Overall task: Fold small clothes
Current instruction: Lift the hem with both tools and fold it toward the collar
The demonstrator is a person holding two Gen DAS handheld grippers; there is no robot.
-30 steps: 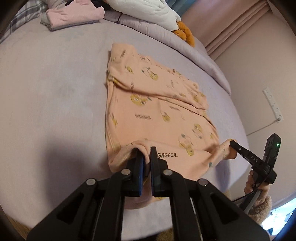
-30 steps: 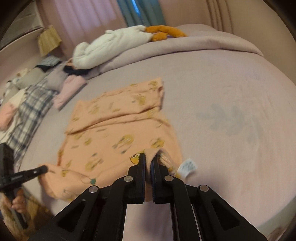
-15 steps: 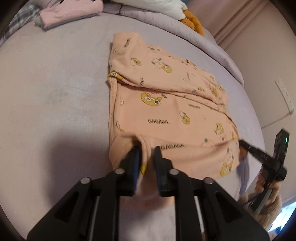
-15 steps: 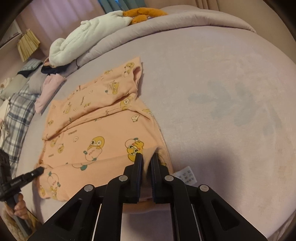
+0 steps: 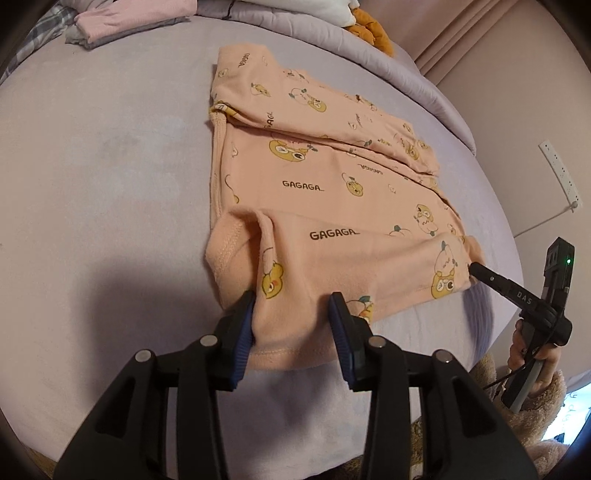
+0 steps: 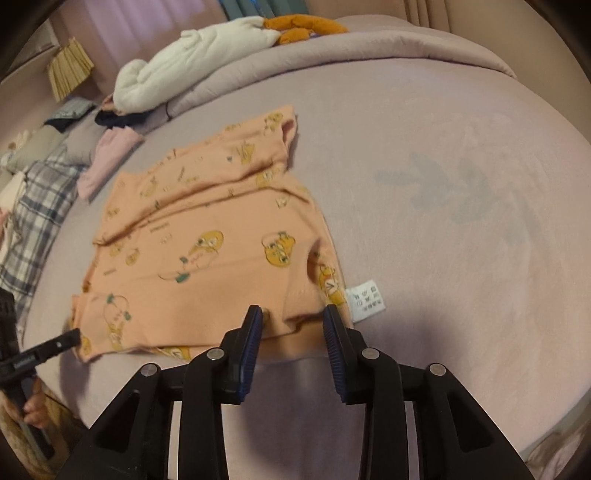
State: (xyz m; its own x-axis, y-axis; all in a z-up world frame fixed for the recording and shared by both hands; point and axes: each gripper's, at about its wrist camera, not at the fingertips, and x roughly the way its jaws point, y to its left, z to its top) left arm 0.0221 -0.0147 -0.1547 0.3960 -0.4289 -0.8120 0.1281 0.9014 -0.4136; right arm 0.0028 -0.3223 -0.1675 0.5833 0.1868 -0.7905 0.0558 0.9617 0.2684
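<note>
A small peach garment [image 5: 325,177] with yellow cartoon prints and "GAGAGA" lettering lies flat on the lilac bed, its near part folded over onto itself. It also shows in the right wrist view [image 6: 207,251], with a white care label [image 6: 365,298] at its near right corner. My left gripper [image 5: 291,314] is open, its jaws on either side of the near folded edge. My right gripper [image 6: 293,321] is open at the opposite near corner. Each gripper shows in the other's view, the right gripper [image 5: 476,269] at the cloth edge and the left gripper [image 6: 70,336] likewise.
The bed sheet [image 6: 443,177] stretches wide to the right. A folded pink garment [image 5: 136,14], a white plush bundle [image 6: 192,62], an orange toy [image 6: 306,26] and plaid cloth [image 6: 37,206] lie along the far side. A rolled duvet [image 5: 369,62] borders the bed.
Both grippers carried the near edge forward over the garment, then opened and let go. The fold now lies on the bed.
</note>
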